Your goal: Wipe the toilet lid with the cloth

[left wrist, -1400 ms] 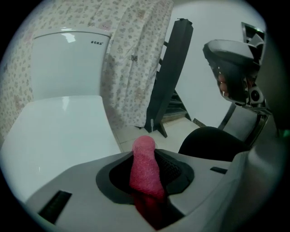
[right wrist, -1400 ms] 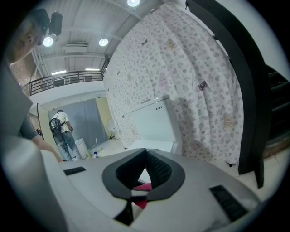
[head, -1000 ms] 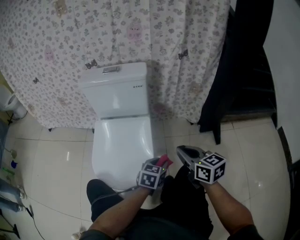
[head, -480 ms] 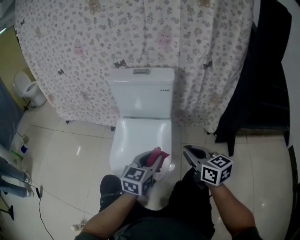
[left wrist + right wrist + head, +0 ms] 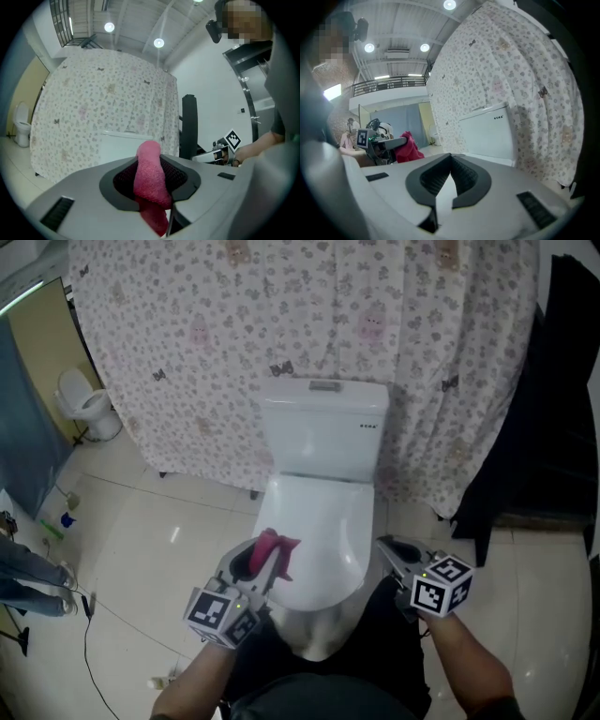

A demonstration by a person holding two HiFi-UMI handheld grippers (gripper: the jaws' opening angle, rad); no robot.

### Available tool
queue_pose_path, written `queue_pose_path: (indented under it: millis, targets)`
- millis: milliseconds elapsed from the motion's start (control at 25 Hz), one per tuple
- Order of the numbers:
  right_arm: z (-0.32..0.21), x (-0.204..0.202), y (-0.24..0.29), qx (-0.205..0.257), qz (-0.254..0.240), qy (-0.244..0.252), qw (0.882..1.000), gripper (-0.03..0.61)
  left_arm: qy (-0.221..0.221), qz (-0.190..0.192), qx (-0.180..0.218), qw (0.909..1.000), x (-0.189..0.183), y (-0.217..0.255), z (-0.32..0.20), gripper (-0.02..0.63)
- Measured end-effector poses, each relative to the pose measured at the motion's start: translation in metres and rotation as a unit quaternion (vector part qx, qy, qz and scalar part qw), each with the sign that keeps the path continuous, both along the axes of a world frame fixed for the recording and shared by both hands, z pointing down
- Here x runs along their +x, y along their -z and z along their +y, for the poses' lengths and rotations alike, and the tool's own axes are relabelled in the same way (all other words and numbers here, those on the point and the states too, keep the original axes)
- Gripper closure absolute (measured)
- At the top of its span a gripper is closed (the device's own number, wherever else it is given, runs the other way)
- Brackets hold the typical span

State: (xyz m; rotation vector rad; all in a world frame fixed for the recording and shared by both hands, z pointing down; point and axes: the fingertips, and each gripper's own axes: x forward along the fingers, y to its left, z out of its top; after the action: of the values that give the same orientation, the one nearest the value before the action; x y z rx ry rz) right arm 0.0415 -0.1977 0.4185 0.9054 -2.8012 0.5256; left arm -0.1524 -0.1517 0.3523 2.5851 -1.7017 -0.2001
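Note:
The white toilet (image 5: 323, 432) stands against the curtain with its lid (image 5: 328, 521) down. My left gripper (image 5: 255, 563) hangs over the lid's front left edge, shut on a pink cloth (image 5: 274, 547) that sticks up between its jaws. In the left gripper view the cloth (image 5: 149, 180) fills the gap of the left gripper (image 5: 150, 159), with the tank (image 5: 122, 147) beyond. My right gripper (image 5: 396, 551) hovers at the lid's front right, shut and holding nothing. The right gripper view shows the right gripper (image 5: 451, 157) with its jaws meeting at the tips, and the cloth (image 5: 408, 146) off to the left.
A flowered curtain (image 5: 206, 362) hangs behind the toilet, and a black drape (image 5: 534, 427) at the right. A second small toilet (image 5: 86, 404) stands far left beside a blue panel (image 5: 28, 427). Bottles (image 5: 64, 519) and a cable (image 5: 103, 615) lie on the tiled floor.
My left gripper has carried the cloth from the lid's front right across to its front left. The head view has turned left, shifting the toilet rightward in frame. The right gripper stays shut.

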Motion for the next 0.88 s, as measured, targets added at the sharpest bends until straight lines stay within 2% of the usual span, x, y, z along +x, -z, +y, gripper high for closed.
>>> queue_pose_path:
  millis: [120,360,640,880]
  targets:
    - [0.005,-0.009,0.006,0.021,-0.006,0.009,1.0,0.575,0.024,-0.003,0.015,0.9996,-0.028,0.008,0.011,0.492]
    - [0.008,-0.015,0.016,0.053,-0.026,0.01,0.998,0.575,0.037,-0.009,0.031,0.9988,-0.058,0.008,0.025,0.492]
    - [0.009,-0.017,0.013,0.053,-0.027,0.006,0.998,0.577,0.042,-0.027,0.027,0.9984,-0.065,-0.01,0.03,0.492]
    - [0.014,-0.017,0.011,0.061,-0.021,0.021,0.998,0.577,0.038,-0.03,0.016,0.9987,-0.062,-0.023,0.031,0.492]
